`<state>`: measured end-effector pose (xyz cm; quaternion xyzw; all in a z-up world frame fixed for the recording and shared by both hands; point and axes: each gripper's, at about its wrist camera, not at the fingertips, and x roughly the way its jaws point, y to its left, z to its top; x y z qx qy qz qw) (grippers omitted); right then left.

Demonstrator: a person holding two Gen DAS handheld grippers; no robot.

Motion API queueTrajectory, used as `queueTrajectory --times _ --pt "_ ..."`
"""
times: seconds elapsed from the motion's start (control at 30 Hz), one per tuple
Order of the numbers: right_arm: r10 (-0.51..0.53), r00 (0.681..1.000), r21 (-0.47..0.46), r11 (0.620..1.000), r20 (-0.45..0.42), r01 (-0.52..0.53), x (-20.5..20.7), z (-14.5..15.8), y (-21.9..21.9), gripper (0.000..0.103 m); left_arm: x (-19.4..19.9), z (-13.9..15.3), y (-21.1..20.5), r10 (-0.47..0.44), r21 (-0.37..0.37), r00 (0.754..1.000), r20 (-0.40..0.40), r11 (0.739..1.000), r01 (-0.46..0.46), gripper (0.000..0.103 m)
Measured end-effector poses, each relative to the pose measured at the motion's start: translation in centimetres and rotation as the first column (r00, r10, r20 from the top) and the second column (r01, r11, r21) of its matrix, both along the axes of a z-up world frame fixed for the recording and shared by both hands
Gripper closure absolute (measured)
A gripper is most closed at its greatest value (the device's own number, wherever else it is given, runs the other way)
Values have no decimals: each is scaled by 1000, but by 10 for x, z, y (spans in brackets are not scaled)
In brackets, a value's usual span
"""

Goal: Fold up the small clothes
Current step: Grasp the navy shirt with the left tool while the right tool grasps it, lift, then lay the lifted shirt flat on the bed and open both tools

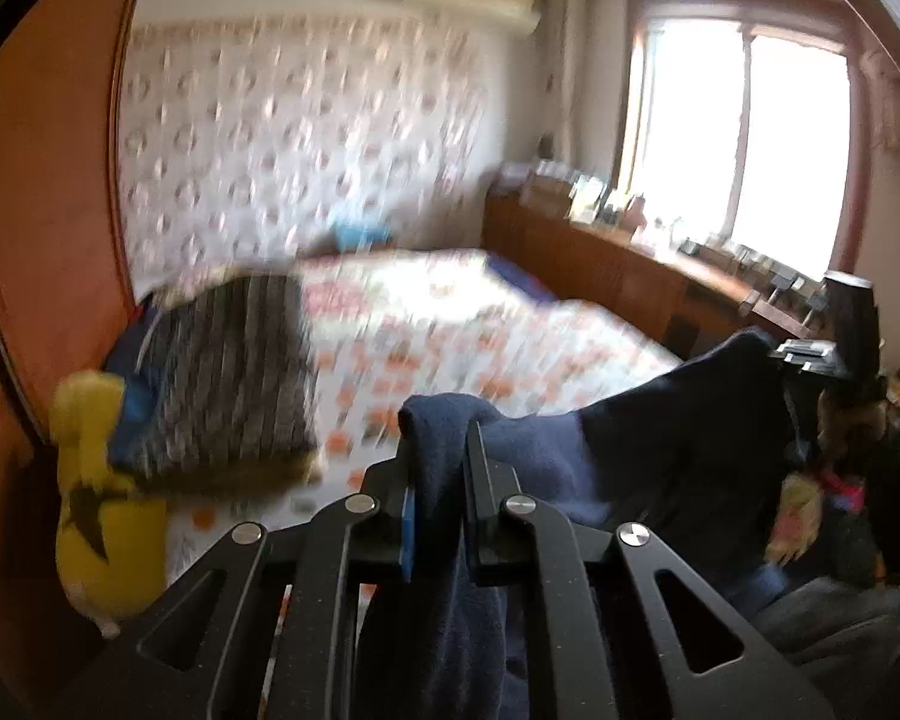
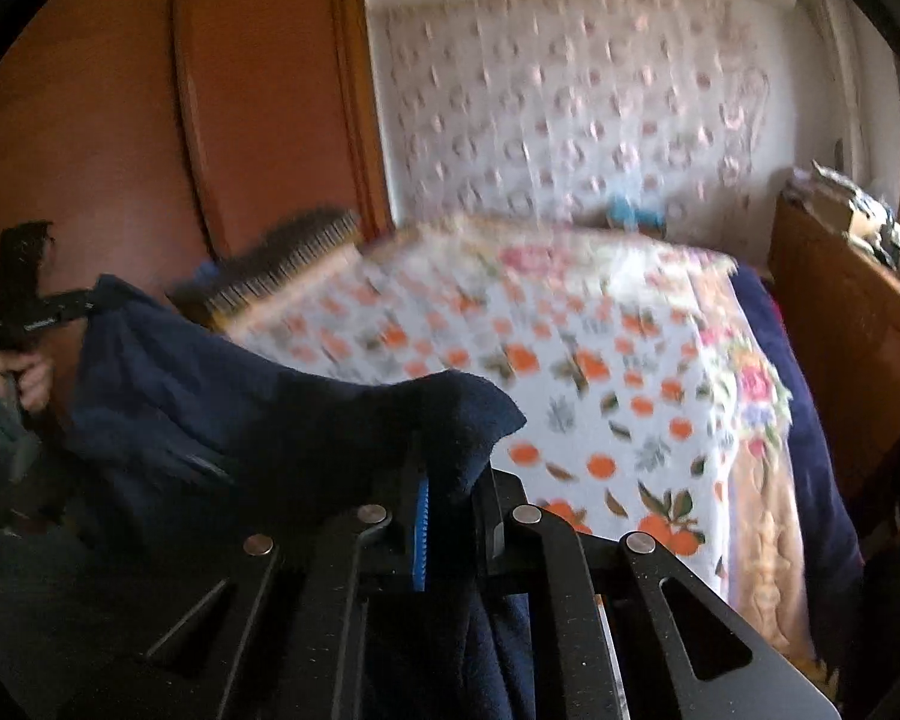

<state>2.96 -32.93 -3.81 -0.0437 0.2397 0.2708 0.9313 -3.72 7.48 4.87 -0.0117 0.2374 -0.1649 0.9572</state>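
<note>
Fleecy navy garment (image 1: 630,438) stretched between both tongs.

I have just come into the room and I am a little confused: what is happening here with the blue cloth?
A person holds a gripper in each hand, and both are clamped on the same dark blue garment. The left gripper pinches one edge and the right gripper pinches another, so the cloth hangs stretched between them in the air, in front of the bed with its orange-patterned cover. No fold is visible yet. A striped folded item lies on the bed. The pictures are blurred.
</note>
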Motion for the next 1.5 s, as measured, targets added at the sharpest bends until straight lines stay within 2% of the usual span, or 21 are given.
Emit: queueTrajectory --times 0.13,0.33,0.4,0.5,0.73,0.87,0.93,1.0,1.2,1.33,1.4,1.5 --pt "-6 992 -1 1000 128 7 -48 45 -5 93 -25 47 -8 -12 0 993 119 1000 13 90" --pt "-4 958 13 1000 285 1 -99 113 -14 93 -36 95 4 20 -9 971 238 1000 -18 90" --pt "10 949 18 1000 317 -16 -112 130 -17 93 -35 106 4 16 34 962 274 999 -26 90" --pt "14 933 10 1000 361 -18 -127 154 -21 93 -33 126 6 12 58 950 313 998 -32 90" --pt "-18 882 -11 1000 471 26 -157 211 -32 93 -44 186 14 42 49 888 458 996 -73 90" --pt "-43 849 -1 999 527 51 -174 237 -33 93 -50 204 18 58 33 861 505 996 -86 90" --pt "-59 836 5 998 546 67 -179 247 -34 93 -47 208 21 67 29 853 518 995 -95 90" --pt "-73 828 5 996 555 84 -182 248 -32 93 -39 207 23 72 25 854 515 995 -98 90" --pt "-88 843 -7 994 531 108 -178 226 -14 93 -22 195 17 81 24 866 494 994 -107 90" --pt "-102 868 -33 990 486 135 -155 229 -11 93 19 170 13 95 39 892 442 991 -125 90" --pt "-99 886 -48 990 452 135 -126 225 -9 93 47 153 7 102 48 904 415 990 -134 90" --pt "-81 915 -64 991 395 115 -84 208 -3 93 102 117 0 103 58 938 330 990 -129 90"
